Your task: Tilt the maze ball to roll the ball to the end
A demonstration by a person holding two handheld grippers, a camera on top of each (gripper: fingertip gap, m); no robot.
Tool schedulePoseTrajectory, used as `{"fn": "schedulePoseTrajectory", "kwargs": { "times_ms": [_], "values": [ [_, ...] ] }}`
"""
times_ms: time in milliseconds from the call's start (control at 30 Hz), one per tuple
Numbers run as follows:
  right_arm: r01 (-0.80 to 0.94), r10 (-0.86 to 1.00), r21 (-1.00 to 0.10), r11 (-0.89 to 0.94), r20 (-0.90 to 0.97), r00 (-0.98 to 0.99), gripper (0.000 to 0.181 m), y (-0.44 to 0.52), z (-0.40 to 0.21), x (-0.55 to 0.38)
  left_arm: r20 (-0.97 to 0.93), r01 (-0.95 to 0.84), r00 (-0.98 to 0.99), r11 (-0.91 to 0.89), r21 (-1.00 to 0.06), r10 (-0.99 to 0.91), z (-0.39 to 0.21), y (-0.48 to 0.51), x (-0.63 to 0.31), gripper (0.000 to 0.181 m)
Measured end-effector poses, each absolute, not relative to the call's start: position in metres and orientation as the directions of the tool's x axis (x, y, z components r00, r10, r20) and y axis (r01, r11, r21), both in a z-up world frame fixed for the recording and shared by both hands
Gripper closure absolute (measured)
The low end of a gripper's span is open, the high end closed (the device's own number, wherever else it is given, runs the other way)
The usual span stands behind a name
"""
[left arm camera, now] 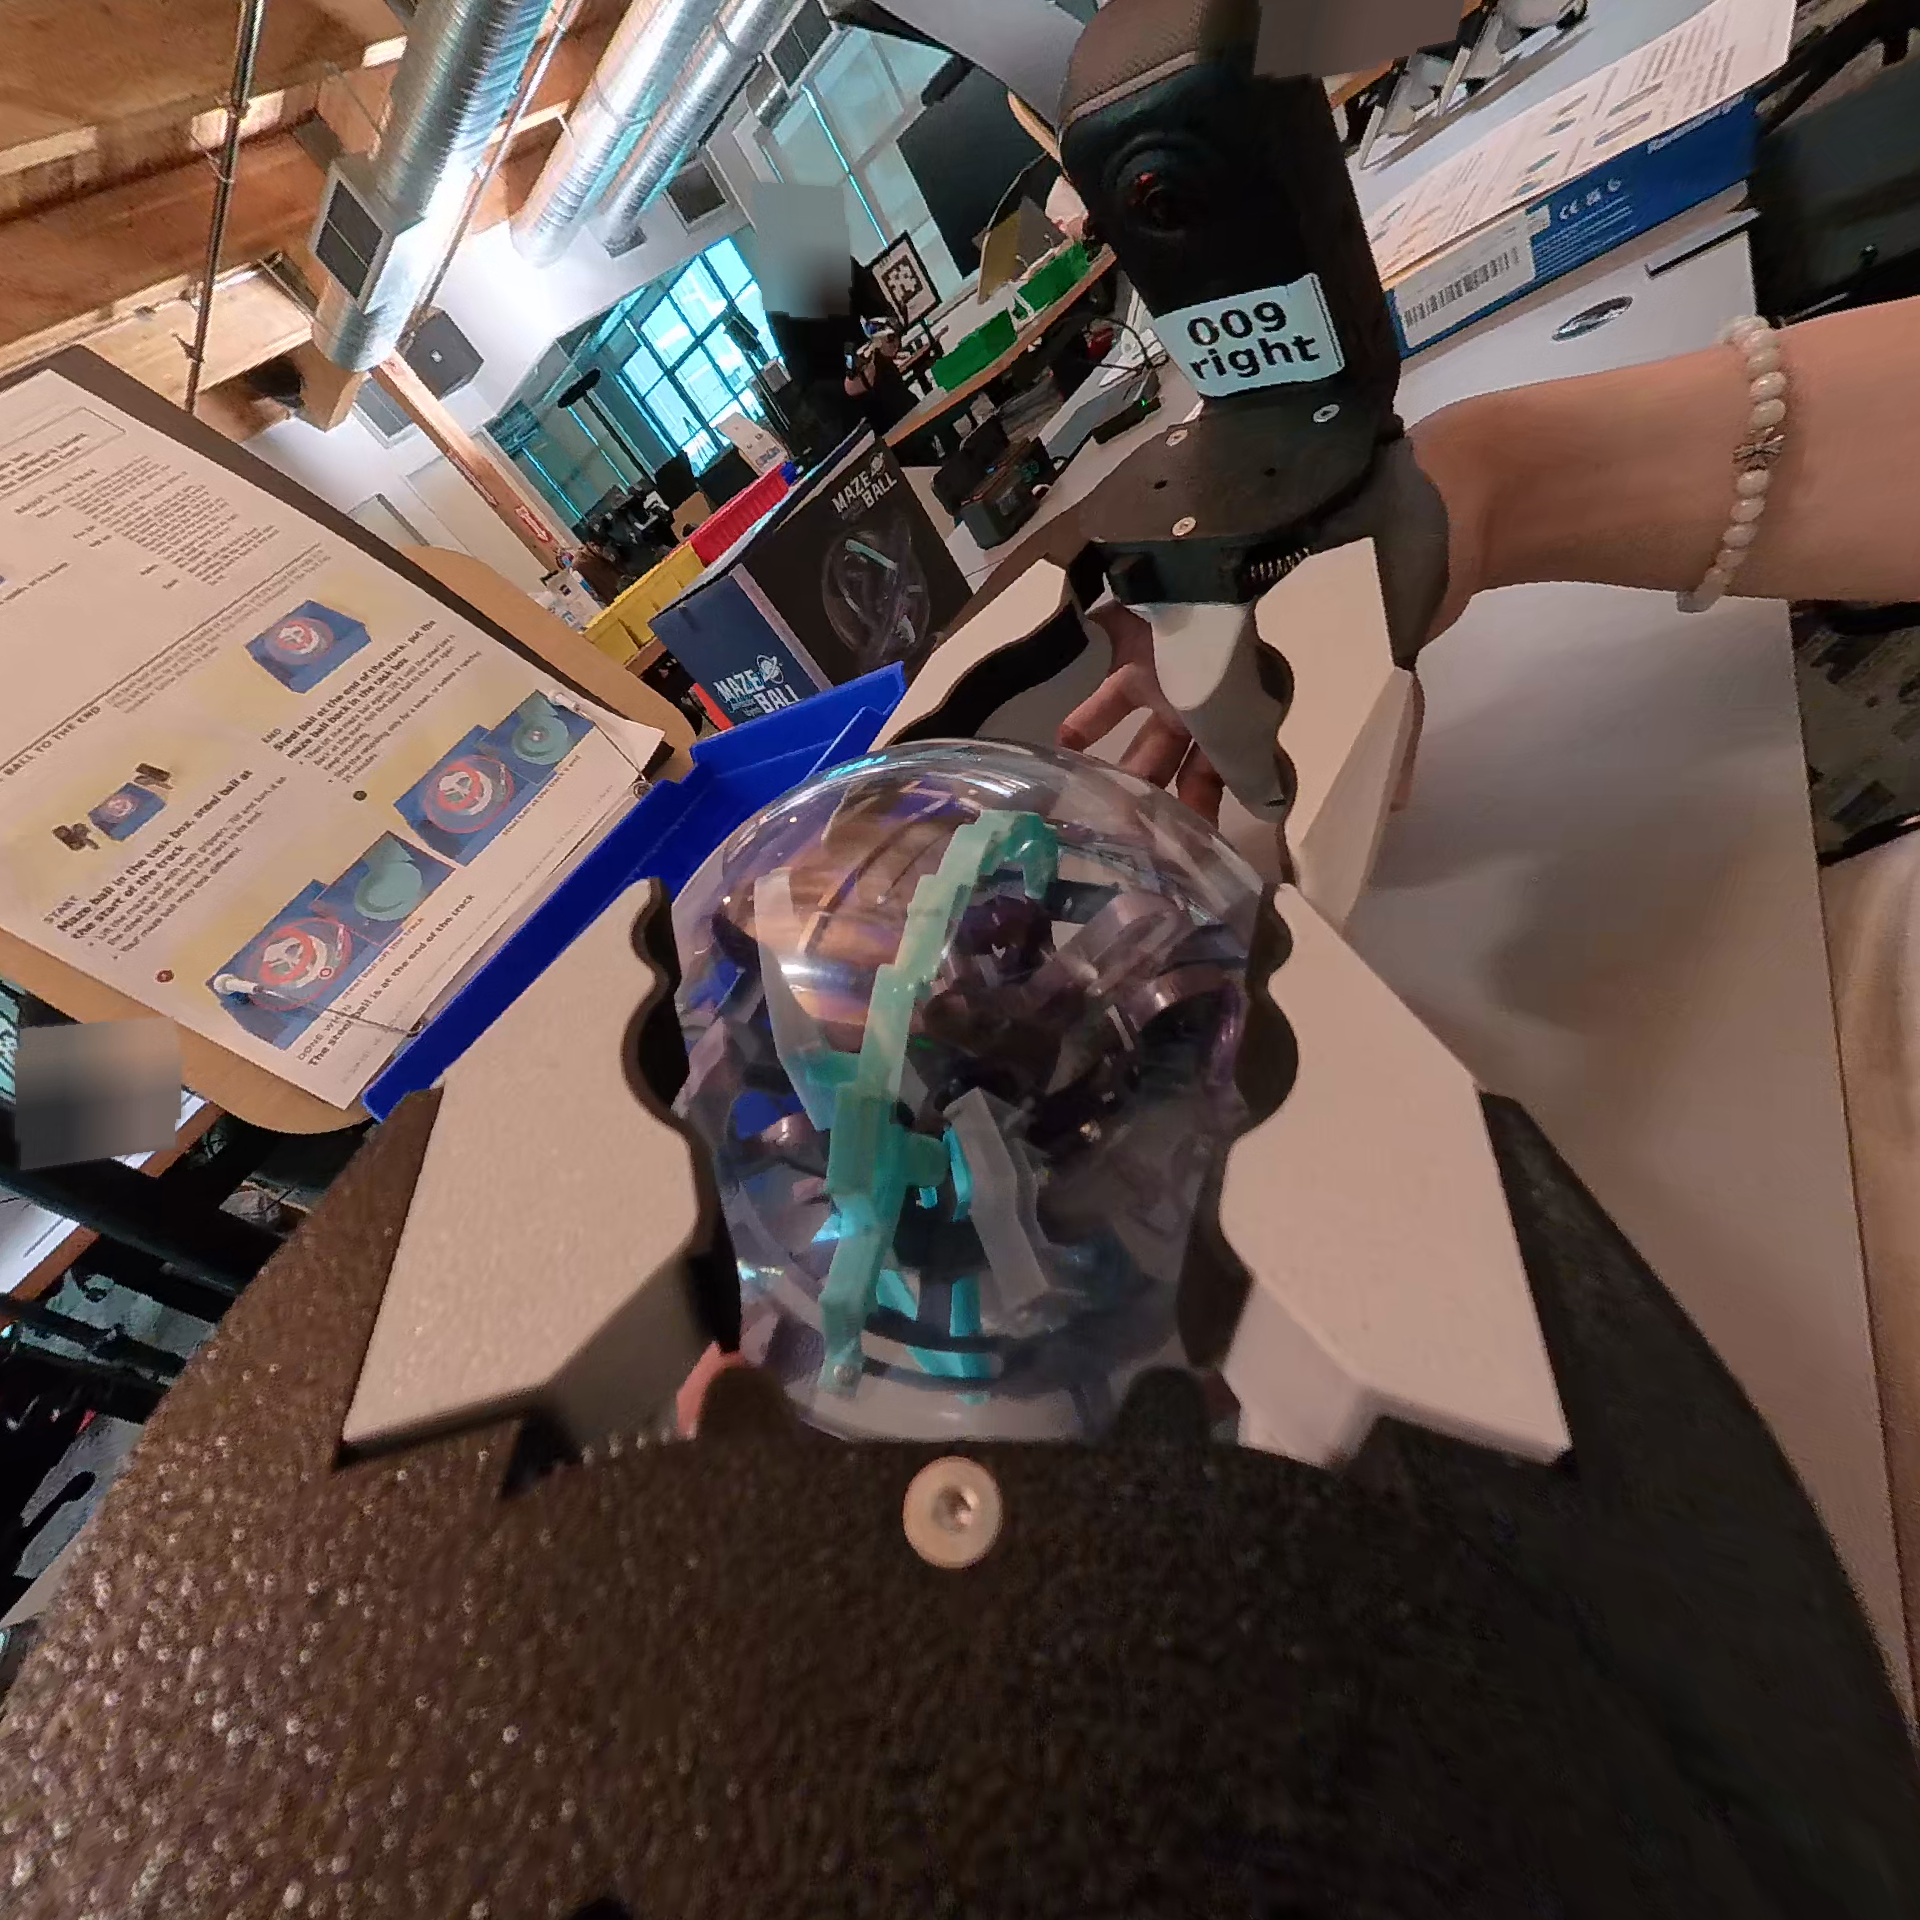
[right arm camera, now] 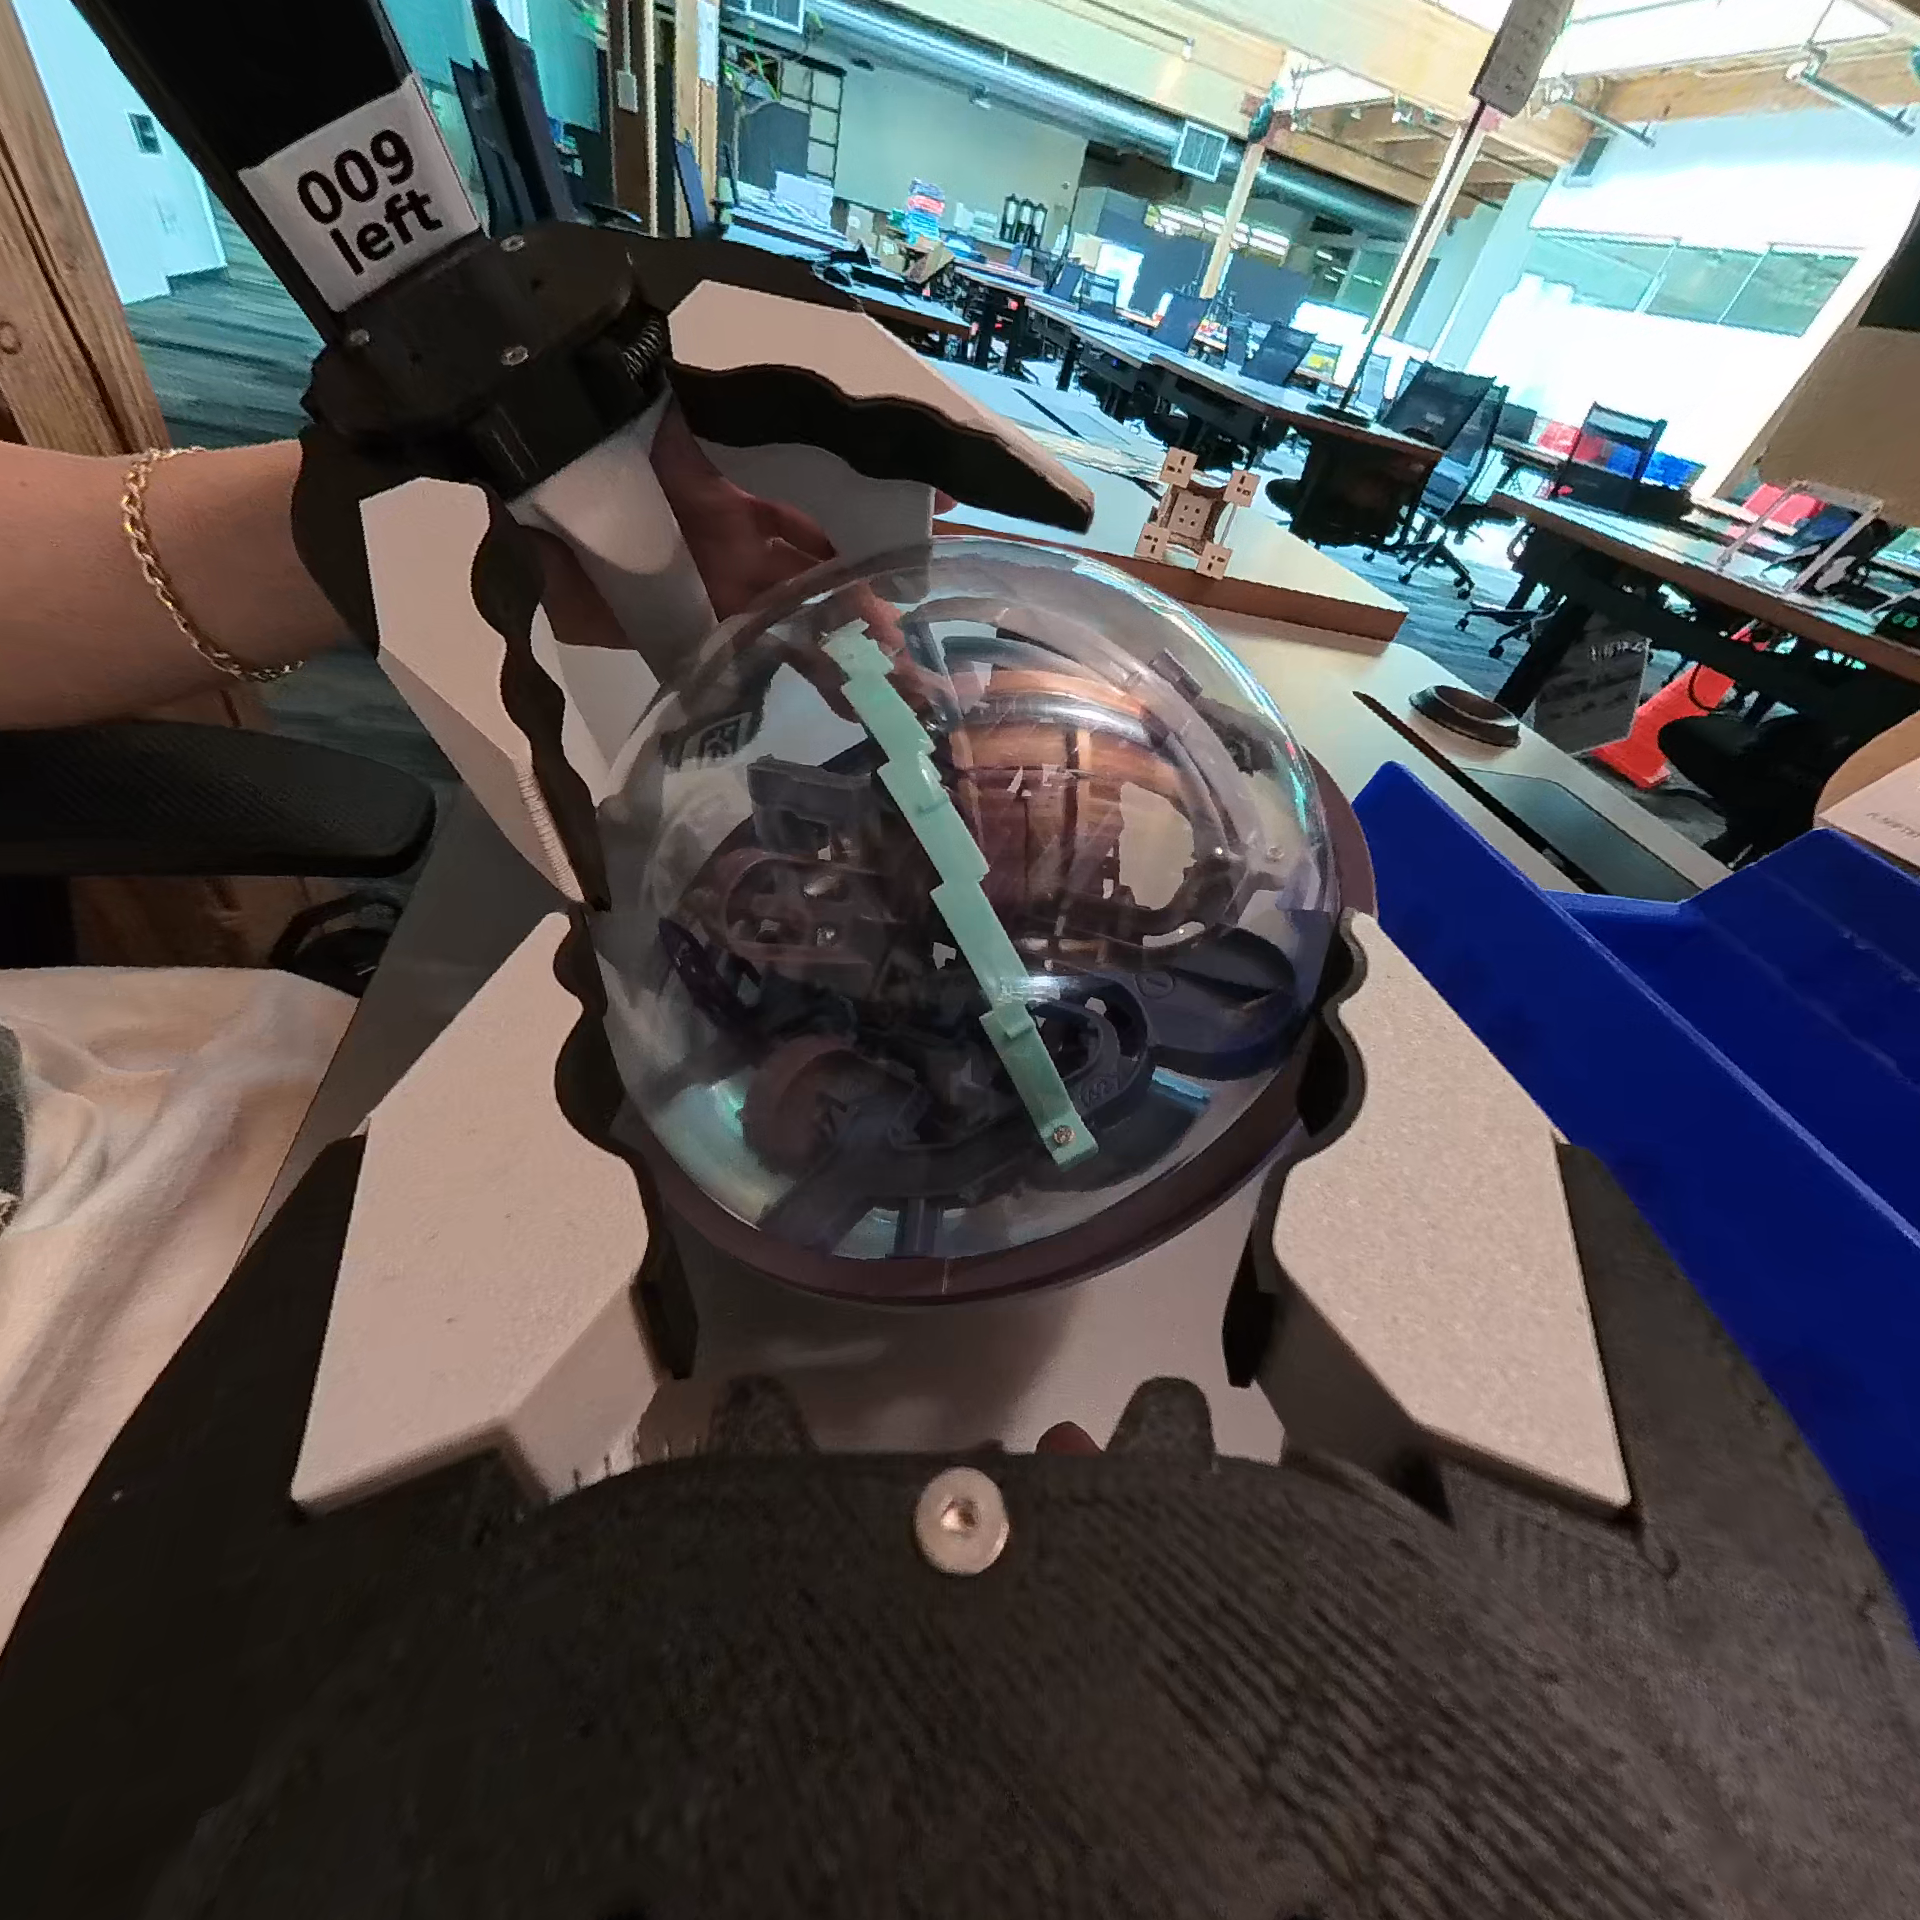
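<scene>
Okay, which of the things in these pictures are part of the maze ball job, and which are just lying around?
In the job:
maze ball
green track inside it
left hand-held gripper, around the ball
right hand-held gripper, around the ball

Lying about:
blue bin
instruction sheet on a clipboard
maze ball's box
orange cone

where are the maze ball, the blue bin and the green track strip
maze ball [right arm camera: 966,914]: right wrist view, on the clear dome.
blue bin [right arm camera: 1662,1039]: right wrist view, on its near wall.
green track strip [right arm camera: 966,894]: right wrist view, mid-length, inside the dome.
</scene>
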State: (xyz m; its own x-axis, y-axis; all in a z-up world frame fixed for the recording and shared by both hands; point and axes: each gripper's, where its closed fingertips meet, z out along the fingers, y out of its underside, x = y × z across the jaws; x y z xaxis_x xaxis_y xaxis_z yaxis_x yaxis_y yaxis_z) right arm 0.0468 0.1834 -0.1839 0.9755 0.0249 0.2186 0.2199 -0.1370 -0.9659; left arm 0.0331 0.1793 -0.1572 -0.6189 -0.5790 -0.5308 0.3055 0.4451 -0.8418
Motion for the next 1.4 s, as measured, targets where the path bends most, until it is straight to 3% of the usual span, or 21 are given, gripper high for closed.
{"fn": "schedulePoseTrajectory", "kwargs": {
  "times_ms": [700, 1000, 1400],
  "values": [
    [0.224, 0.078, -0.962, -0.154, 0.214, 0.974, 0.046, 0.188, -0.179, 0.048, -0.444, 0.270, -0.646, 0.358, -0.894, -0.621, -0.157, 0.183, 0.035, 0.078],
    [0.256, 0.122, -0.948, -0.187, 0.236, 0.964, 0.046, 0.195, -0.178, 0.045, -0.380, 0.161, -0.750, 0.408, -0.898, -0.542, -0.162, 0.190, 0.041, 0.066],
    [0.350, 0.152, -0.898, -0.265, 0.319, 0.935, 0.040, 0.212, -0.184, 0.043, -0.302, 0.110, -0.822, 0.386, -0.916, -0.483, -0.162, 0.203, 0.044, 0.064]
  ]
}}
